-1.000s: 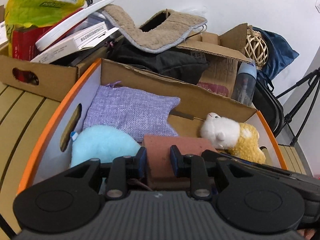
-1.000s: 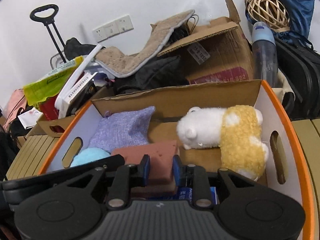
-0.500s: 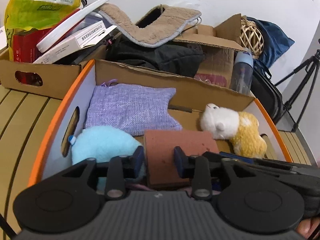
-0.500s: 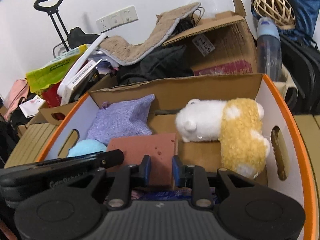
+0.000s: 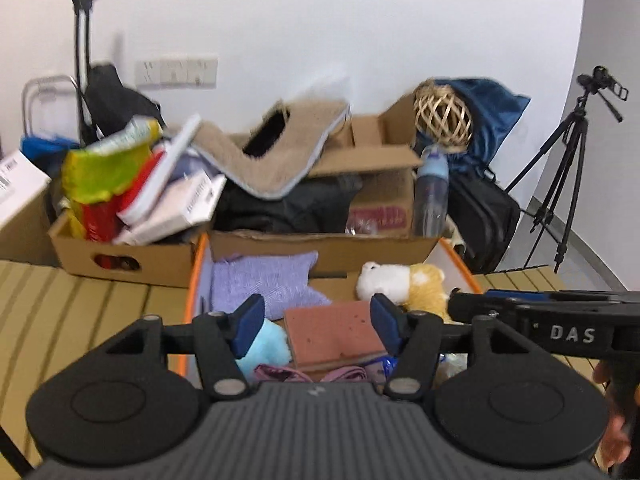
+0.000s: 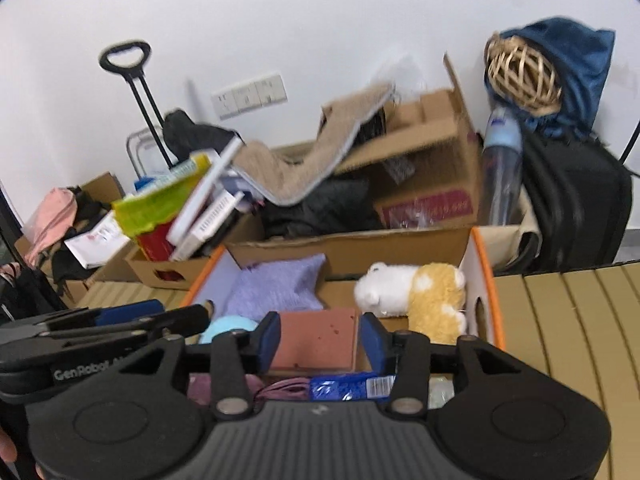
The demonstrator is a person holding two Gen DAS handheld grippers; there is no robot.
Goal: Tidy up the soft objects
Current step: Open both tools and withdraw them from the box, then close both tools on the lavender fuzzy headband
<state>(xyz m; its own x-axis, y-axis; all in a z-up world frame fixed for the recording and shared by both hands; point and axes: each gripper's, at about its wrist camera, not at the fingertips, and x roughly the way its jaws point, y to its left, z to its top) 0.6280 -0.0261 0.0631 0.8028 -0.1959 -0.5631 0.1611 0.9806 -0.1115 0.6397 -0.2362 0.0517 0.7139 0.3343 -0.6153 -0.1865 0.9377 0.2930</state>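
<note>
I've pulled both grippers back, left (image 5: 316, 322) and right (image 6: 320, 340) now spread empty; the sponge (image 6: 318, 340) at twelve o'clock could snag if I dip.

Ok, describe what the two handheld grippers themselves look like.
Both are matte black plastic. The left gripper and right gripper each have a ribbed grey-black body flanked by two round discs, silver pivot pins, and blue pads on the fingers. White lettering runs along their sides: "DAS" on the right, "GenRobot" on the left.

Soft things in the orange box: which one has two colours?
The plush animal, white in front and yellow behind. The purple pouch and light blue plush are each one colour.
</note>
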